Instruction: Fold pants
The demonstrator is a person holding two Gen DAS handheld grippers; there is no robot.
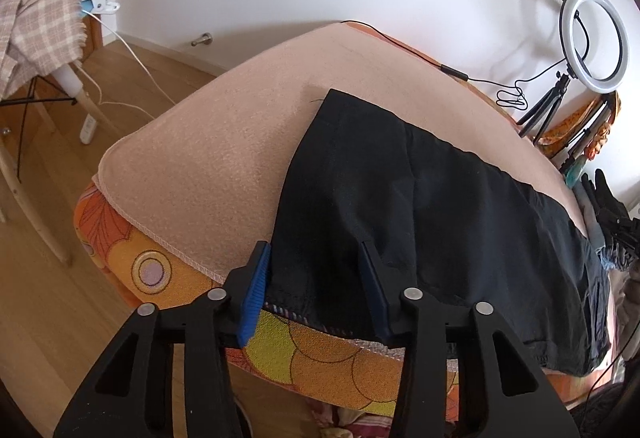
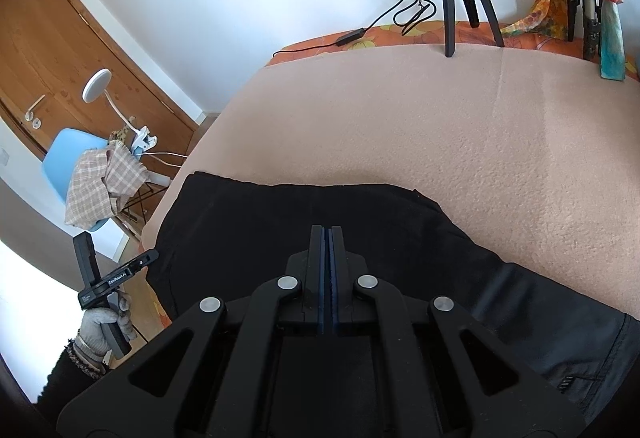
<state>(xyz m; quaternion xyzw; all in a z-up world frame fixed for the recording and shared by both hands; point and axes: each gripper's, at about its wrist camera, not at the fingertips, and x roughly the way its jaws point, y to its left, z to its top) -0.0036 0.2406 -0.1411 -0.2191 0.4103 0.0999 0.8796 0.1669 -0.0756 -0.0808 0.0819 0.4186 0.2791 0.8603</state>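
Black pants (image 1: 420,206) lie flat on a peach blanket (image 1: 224,158) over a bed, legs folded one on the other. My left gripper (image 1: 314,250) is open, its blue-padded fingers (image 1: 256,278) straddling the hem end at the bed's near edge. In the right wrist view the pants (image 2: 260,222) spread under my right gripper (image 2: 329,230), which is shut with pads together above the cloth; nothing shows between them. The left gripper's handle (image 2: 100,286) shows at the left in a gloved hand.
A ring light on a tripod (image 1: 592,42) stands at the bed's far side with a cable (image 1: 452,72). A chair with a plaid cloth (image 1: 36,22) and clip lamp (image 2: 100,82) stand on the wood floor at left. Clothes pile (image 1: 612,222) at right.
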